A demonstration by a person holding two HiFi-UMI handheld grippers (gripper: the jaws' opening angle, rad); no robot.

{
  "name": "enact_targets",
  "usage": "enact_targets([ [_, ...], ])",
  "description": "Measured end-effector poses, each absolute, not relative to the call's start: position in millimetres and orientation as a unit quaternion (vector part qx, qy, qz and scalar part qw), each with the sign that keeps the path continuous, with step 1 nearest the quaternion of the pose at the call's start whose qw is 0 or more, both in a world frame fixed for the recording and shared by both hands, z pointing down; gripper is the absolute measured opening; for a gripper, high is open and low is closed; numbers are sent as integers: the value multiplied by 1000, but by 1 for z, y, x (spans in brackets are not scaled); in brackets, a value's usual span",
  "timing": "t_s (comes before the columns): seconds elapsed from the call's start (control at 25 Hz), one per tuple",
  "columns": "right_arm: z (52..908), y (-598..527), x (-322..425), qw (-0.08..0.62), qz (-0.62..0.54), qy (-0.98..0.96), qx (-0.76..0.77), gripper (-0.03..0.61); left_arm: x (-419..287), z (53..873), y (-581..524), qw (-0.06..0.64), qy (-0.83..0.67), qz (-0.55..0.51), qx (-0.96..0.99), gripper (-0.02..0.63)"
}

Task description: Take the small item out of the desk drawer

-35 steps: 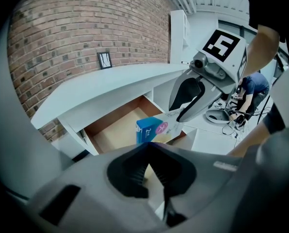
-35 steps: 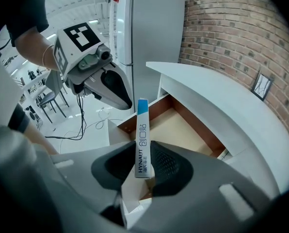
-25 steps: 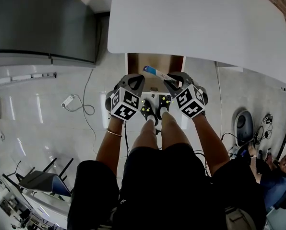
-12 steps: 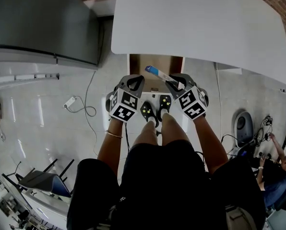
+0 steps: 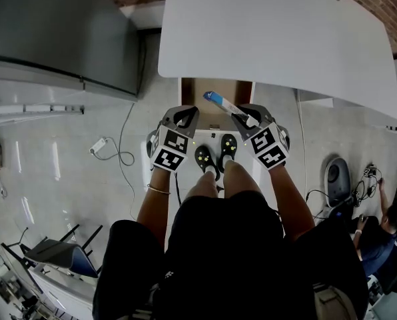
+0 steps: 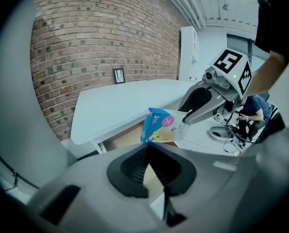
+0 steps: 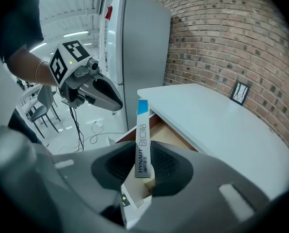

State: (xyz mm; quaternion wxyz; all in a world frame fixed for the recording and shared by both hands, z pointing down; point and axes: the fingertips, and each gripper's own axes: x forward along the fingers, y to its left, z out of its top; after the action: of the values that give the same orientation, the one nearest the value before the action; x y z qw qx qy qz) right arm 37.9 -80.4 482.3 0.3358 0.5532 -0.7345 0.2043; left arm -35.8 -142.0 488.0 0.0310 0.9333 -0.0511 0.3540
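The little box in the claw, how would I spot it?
Find the big white desk top, then the open brown wooden drawer under its near edge. Just above that drawer the right claw grips a thin, flat cardboard box, pale with a bright blue end; nothing else here is held.

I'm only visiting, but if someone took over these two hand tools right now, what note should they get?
Grippers: left gripper has its fingers shut on nothing; right gripper is shut on the slim blue-and-white cardboard box.
Places: box held above the open wooden drawer below the white desk.
Done: drawer open, box apparently lifted out.
Left: set the box down, probably on the desk.
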Motion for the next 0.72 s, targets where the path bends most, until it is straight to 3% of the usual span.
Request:
enact_targets([
  [0.72,443,-71,30,309,194,-728,580,107,-43,446,-140,42,-64,314,946,0],
])
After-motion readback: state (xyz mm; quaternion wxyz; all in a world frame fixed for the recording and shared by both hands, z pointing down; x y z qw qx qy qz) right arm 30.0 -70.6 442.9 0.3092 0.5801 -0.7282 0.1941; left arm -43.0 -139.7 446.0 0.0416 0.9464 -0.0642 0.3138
